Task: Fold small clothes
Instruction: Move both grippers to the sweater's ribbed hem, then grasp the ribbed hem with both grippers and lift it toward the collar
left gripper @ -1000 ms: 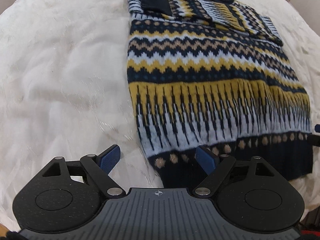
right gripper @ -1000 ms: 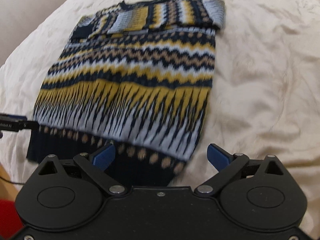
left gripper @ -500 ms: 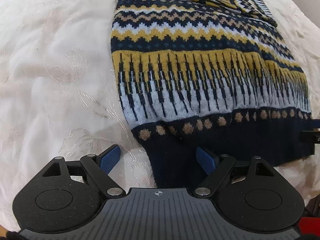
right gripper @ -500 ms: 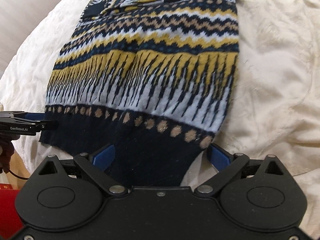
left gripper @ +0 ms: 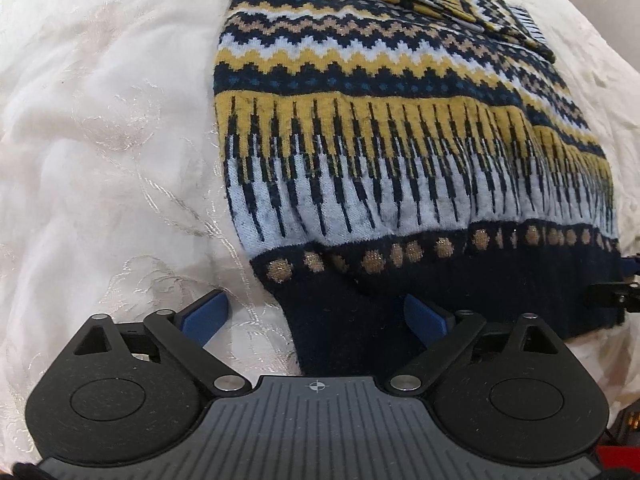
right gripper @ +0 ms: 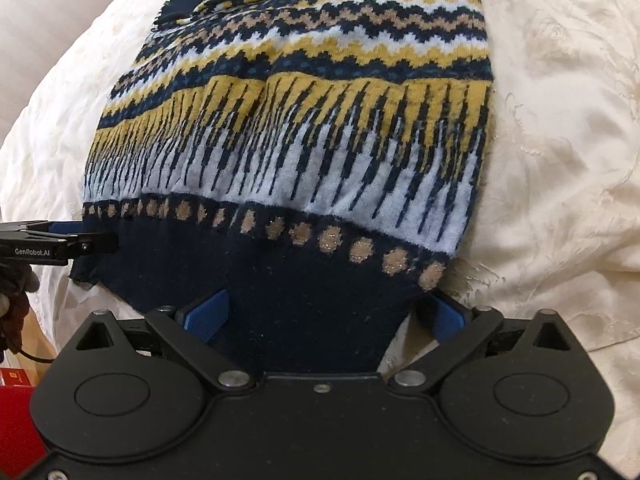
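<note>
so over the last second I've pushed both my left gripper and right gripper up to the sweater hem on the bed, fingers wide open around each corner, ready to pinch and fold

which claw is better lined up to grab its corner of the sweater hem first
Probably the right claw: its open blue fingers straddle the full corner of the sweater hem. The left claw, also open, has only one finger over the dark band, the other over the bedspread.
</note>
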A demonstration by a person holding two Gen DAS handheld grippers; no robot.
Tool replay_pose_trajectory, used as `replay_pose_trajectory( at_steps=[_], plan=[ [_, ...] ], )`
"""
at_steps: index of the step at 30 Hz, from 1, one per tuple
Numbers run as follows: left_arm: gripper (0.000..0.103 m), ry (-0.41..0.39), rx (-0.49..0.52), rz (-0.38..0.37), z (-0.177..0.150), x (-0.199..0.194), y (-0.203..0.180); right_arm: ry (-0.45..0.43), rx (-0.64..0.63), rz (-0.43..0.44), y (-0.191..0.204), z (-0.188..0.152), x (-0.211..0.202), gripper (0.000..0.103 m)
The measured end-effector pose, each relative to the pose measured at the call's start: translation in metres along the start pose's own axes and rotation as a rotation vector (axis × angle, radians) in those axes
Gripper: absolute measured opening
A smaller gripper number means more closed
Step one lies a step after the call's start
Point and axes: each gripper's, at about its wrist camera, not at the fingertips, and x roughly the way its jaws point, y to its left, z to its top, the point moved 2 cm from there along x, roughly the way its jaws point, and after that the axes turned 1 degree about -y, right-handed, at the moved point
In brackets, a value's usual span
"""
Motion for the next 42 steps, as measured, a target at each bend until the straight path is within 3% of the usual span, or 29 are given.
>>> replay_pose_trajectory(
  at_steps=[5, 8, 12, 14, 16, 19, 21, 22, 24, 26, 35, 42],
  plan=[
    [0.095, -0.015, -0.006, 0.011, -0.003, -0.002, -0.002, 0.003, -0.004, -0.011, 0.003, 0.001, 0.002, 0.103],
    [0.084, -0.019, -0.017, 0.009, -0.003, -0.006, 0.0, -0.007, 0.014, -0.006, 0.002, 0.001, -0.001, 0.099],
    [0.059, -0.036, -0.059, -0.014, -0.004, -0.014, 0.005, -0.037, 0.084, 0.019, -0.007, 0.001, -0.011, 0.073],
    [0.053, -0.041, -0.077, -0.031, -0.006, -0.017, 0.008, -0.046, 0.11, 0.023, -0.011, 0.0, -0.015, 0.059],
    [0.045, -0.039, -0.075, -0.03, -0.007, -0.02, 0.005, -0.037, 0.122, 0.048, -0.013, 0.001, -0.017, 0.028],
    [0.039, -0.027, -0.06, -0.027, -0.006, -0.019, 0.0, -0.03, 0.126, 0.061, -0.012, 0.004, -0.02, 0.019],
    [0.037, -0.014, -0.057, -0.014, -0.004, -0.018, -0.004, -0.029, 0.12, 0.061, -0.01, 0.005, -0.022, 0.018],
    [0.033, -0.015, -0.059, -0.017, -0.003, -0.017, -0.005, -0.029, 0.118, 0.061, -0.009, 0.005, -0.022, 0.016],
    [0.014, -0.024, -0.064, -0.018, -0.001, -0.019, -0.007, -0.039, 0.117, 0.061, -0.007, 0.006, -0.025, 0.013],
    [0.01, -0.046, -0.071, -0.027, 0.0, -0.028, -0.008, -0.062, 0.117, 0.067, -0.005, 0.008, -0.031, 0.012],
    [0.006, -0.185, -0.18, -0.123, 0.023, -0.074, -0.004, -0.188, 0.104, 0.143, 0.0, 0.02, -0.073, 0.012],
    [0.006, -0.311, -0.218, -0.141, 0.061, -0.101, 0.004, -0.322, 0.134, 0.179, -0.003, 0.05, -0.106, 0.011]
  ],
)
